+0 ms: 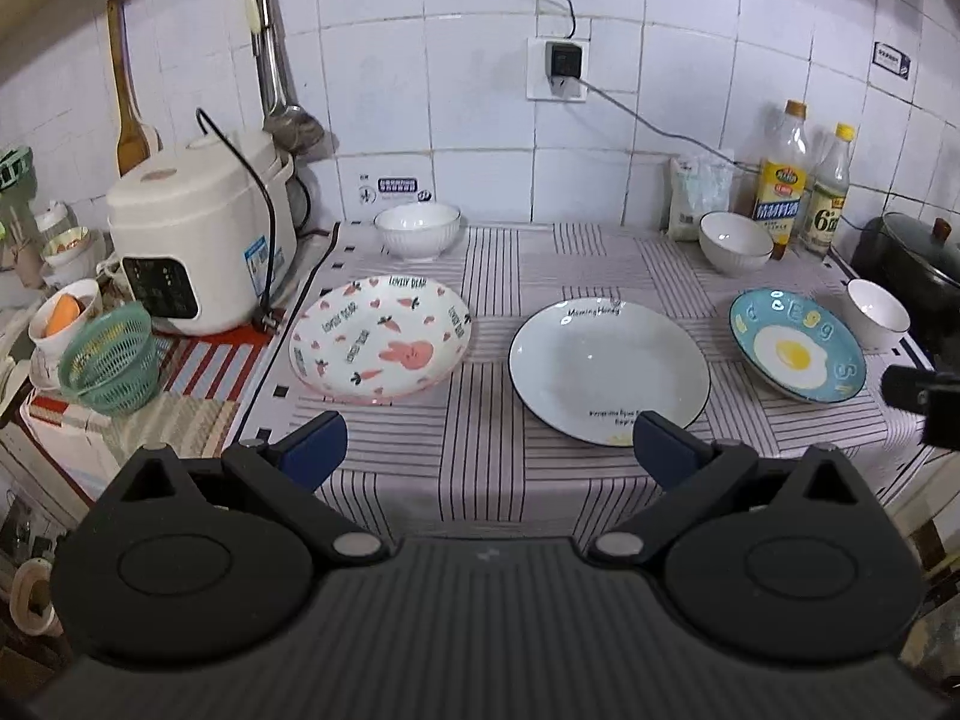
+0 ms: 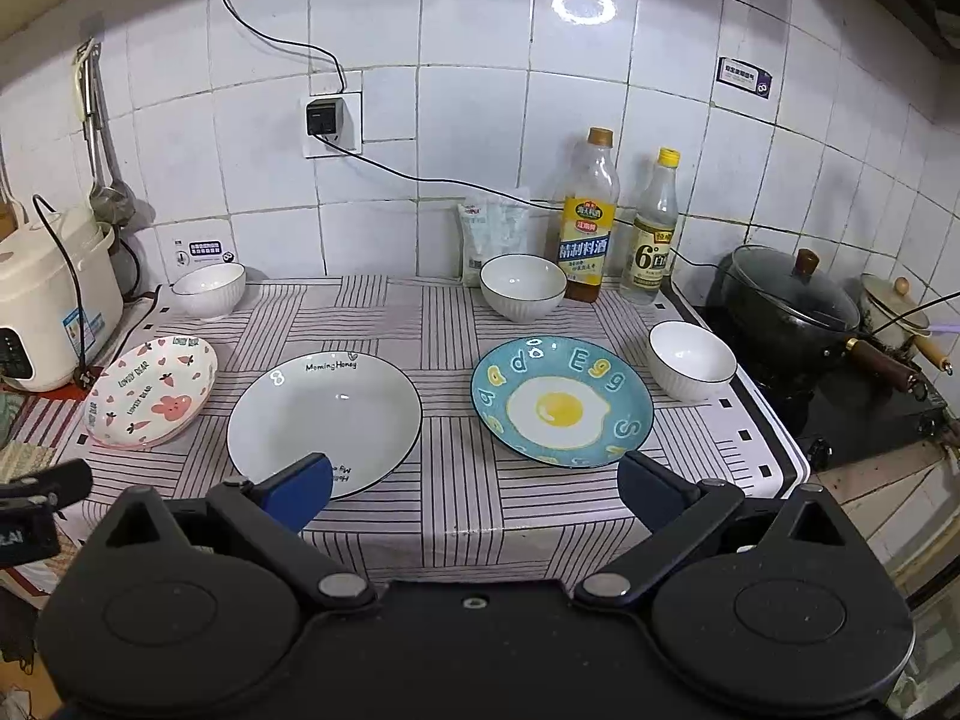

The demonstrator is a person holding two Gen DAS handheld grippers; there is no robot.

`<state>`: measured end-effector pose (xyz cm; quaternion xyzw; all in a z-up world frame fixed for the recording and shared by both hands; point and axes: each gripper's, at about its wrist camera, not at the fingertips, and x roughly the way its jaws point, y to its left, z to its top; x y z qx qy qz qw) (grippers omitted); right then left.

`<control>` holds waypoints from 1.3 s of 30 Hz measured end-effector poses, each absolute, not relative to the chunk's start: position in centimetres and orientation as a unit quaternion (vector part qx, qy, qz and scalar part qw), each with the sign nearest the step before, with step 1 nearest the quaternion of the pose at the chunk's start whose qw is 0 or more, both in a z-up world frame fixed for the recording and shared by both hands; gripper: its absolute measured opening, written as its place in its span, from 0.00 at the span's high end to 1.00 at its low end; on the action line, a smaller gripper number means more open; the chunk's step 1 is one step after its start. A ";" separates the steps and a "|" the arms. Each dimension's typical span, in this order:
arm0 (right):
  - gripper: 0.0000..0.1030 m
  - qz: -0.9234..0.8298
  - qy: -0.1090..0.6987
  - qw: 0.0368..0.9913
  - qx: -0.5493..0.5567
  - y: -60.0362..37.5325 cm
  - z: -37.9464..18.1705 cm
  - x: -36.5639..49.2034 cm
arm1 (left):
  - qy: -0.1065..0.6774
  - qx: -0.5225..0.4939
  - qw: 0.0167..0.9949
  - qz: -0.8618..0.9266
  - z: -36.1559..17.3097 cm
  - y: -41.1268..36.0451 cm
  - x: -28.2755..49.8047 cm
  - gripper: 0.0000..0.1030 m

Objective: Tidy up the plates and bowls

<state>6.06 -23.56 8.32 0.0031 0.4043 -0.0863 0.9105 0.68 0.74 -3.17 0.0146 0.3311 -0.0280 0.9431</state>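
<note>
Left wrist view: left gripper [image 1: 491, 441] above the bench's [image 1: 480, 480] near edge, jaws wide, nothing between them. White plate [image 1: 609, 372] just past the right jaw, its near rim behind that blue pad. Rabbit plate [image 1: 380, 340] beyond the left jaw, apart from it. Egg plate [image 1: 798, 345] far right, small bowl [image 1: 877, 312] beside it. Two more bowls [image 1: 418, 230] [image 1: 734, 241] at the wall.

Right wrist view: right gripper [image 2: 474, 489] also hovers, jaws wide and empty. White plate's [image 2: 324, 414] near rim sits behind the left jaw; egg plate [image 2: 561, 402] lies just ahead of the right jaw, not touching. Bottles [image 2: 588, 222] against the tiles.
</note>
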 end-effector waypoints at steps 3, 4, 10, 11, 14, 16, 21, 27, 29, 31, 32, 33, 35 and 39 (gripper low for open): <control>0.01 -0.085 0.403 0.911 -0.001 -23.5 8.3 6.0 | 0.336 0.017 0.941 -0.025 -3.6 0.7 0.7 0.00; 0.01 -0.086 0.404 0.911 -0.002 -23.4 8.2 6.0 | 0.335 0.016 0.942 -0.025 -3.7 0.7 0.7 0.00; 0.01 -0.087 0.404 0.910 -0.007 -23.4 8.1 6.0 | 0.329 0.018 0.944 -0.025 -3.4 0.8 0.6 0.00; 0.01 -0.089 0.404 0.910 -0.007 -23.5 8.1 5.9 | 0.328 0.017 0.944 -0.024 -3.3 0.8 0.6 0.00; 0.01 -0.094 0.405 0.909 -0.004 -23.9 8.1 5.8 | 0.330 0.021 0.944 -0.021 -3.2 0.9 0.6 0.00; 0.01 -0.100 0.407 0.908 -0.006 -24.2 8.1 5.8 | 0.336 0.029 0.941 -0.018 -3.3 0.6 0.5 0.00; 0.01 -0.125 0.406 0.905 -0.035 -24.8 8.0 5.0 | 0.350 0.037 0.936 -0.025 -3.8 0.1 0.5 0.00; 0.00 -0.132 0.405 0.905 -0.023 -25.9 7.9 4.1 | 0.347 0.043 0.936 -0.032 -3.8 -0.5 0.1 0.00; 0.00 -0.134 0.403 0.905 -0.020 -26.1 7.9 4.0 | 0.344 0.044 0.937 -0.034 -3.9 -0.6 -0.1 0.00; 0.01 -0.133 0.398 0.908 -0.013 -26.2 7.9 3.9 | 0.344 0.048 0.937 -0.034 -4.1 -0.8 -0.2 0.00; 0.01 -0.132 0.396 0.909 -0.010 -26.1 8.0 3.8 | 0.345 0.050 0.936 -0.035 -4.1 -0.9 -0.2 0.00; 0.01 -0.129 0.394 0.910 -0.007 -26.0 8.1 3.8 | 0.346 0.051 0.936 -0.037 -4.2 -1.0 -0.2 0.00; 0.00 -0.125 0.390 0.912 -0.005 -26.0 8.2 3.7 | 0.347 0.052 0.936 -0.037 -4.2 -1.1 -0.2 0.00; 0.00 -0.124 0.383 0.915 -0.015 -25.6 8.2 3.6 | 0.348 0.050 0.936 -0.036 -4.3 -1.2 -0.2 0.00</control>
